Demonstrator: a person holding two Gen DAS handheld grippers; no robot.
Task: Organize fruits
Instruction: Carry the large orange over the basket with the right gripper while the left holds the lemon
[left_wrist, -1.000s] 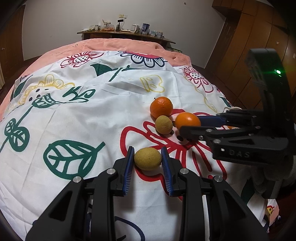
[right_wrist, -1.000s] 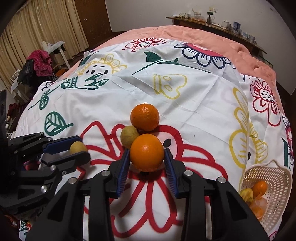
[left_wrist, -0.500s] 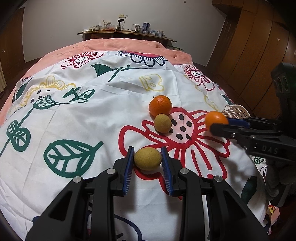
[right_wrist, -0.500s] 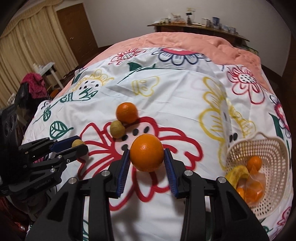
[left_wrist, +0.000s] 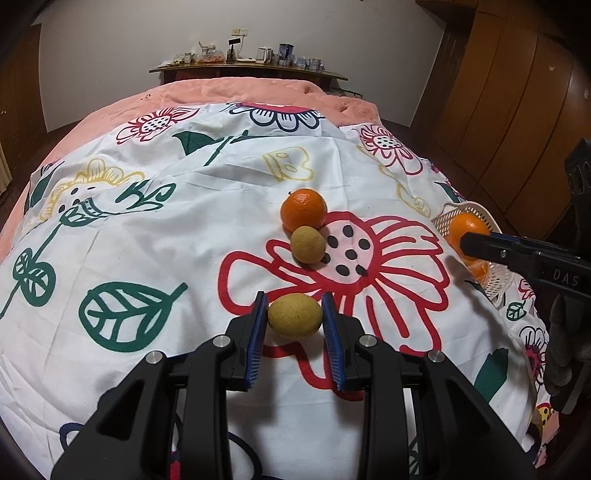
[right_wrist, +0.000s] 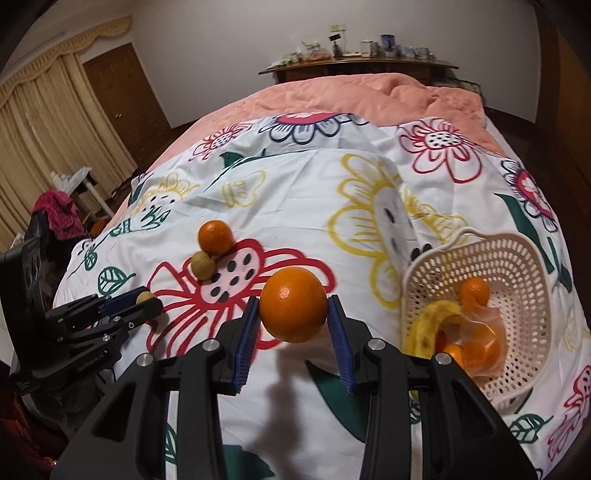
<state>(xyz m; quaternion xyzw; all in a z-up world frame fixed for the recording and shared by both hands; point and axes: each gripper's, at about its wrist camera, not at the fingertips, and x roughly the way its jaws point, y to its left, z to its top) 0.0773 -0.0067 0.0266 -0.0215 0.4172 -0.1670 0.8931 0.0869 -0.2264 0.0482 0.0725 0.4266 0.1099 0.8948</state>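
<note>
My left gripper (left_wrist: 294, 320) is shut on a yellow-green lemon (left_wrist: 294, 315) resting low on the flowered bedsheet (left_wrist: 147, 229). My right gripper (right_wrist: 292, 314) is shut on a large orange (right_wrist: 293, 309), held above the sheet, left of a white mesh basket (right_wrist: 517, 258). The basket holds a banana (right_wrist: 430, 321), a small orange (right_wrist: 474, 291) and a bag of oranges (right_wrist: 480, 343). One more orange (left_wrist: 303, 214) and a small green-brown fruit (left_wrist: 307, 244) lie touching each other on the red flower print. In the left wrist view the right gripper (left_wrist: 469, 240) and its orange (left_wrist: 466, 227) hang in front of the basket (left_wrist: 448, 216).
A pink blanket (left_wrist: 240, 92) covers the far half of the bed, with a cluttered wooden shelf (left_wrist: 247, 68) behind. Wooden wardrobe doors (left_wrist: 517, 92) stand on the right. Curtains (right_wrist: 55, 147) and a small table with clothes (right_wrist: 59, 203) are at the left. A gloved hand (left_wrist: 565, 350) holds the right gripper.
The right gripper has carried the large orange up and to the right, away from the other two fruits and over toward the basket. The left gripper has stayed put on its lemon.
</note>
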